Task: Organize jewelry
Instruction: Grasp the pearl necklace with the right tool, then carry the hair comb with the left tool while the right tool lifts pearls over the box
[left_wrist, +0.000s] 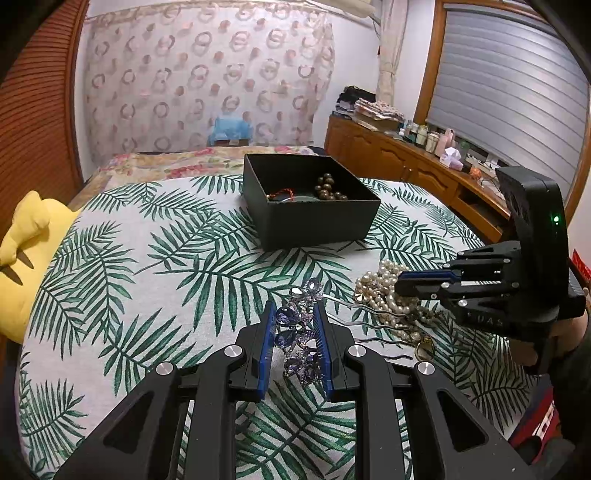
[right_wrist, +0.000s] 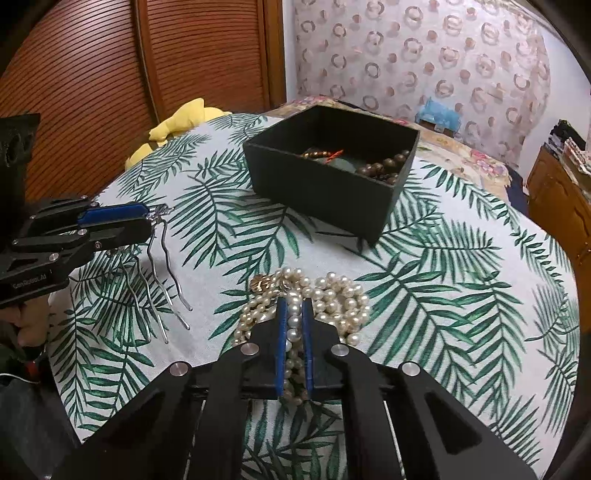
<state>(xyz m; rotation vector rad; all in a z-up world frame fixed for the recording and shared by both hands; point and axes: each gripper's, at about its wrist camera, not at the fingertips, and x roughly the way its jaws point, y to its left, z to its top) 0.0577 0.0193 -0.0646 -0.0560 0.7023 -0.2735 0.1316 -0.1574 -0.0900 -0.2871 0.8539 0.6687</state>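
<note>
Gripping both pieces low in frame: left gripper (left_wrist: 295, 332) clamped on the purple rhinestone hair comb (left_wrist: 301, 332), right gripper (right_wrist: 294, 332) pinching the pearl necklace (right_wrist: 325, 299). Risking trailing pearl loops snagging the comb's tines (right_wrist: 166, 273), or catching the black box (right_wrist: 332, 177) rim, upper centre.

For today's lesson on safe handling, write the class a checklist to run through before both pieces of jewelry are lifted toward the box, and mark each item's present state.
1. Left claw closed on the purple jeweled hair comb: ok, the crystals sit between the blue pads.
2. Right claw closed on the pearl necklace: ok, though only a few strands lie between the pads.
3. Rest of the pearls free to follow: cannot tell, they lie heaped.
4. Comb's metal prongs clear of the pearls: cannot tell.
5. Black box open: ok.
6. Room in the box: ok, the brown beads sit to one side.
</note>
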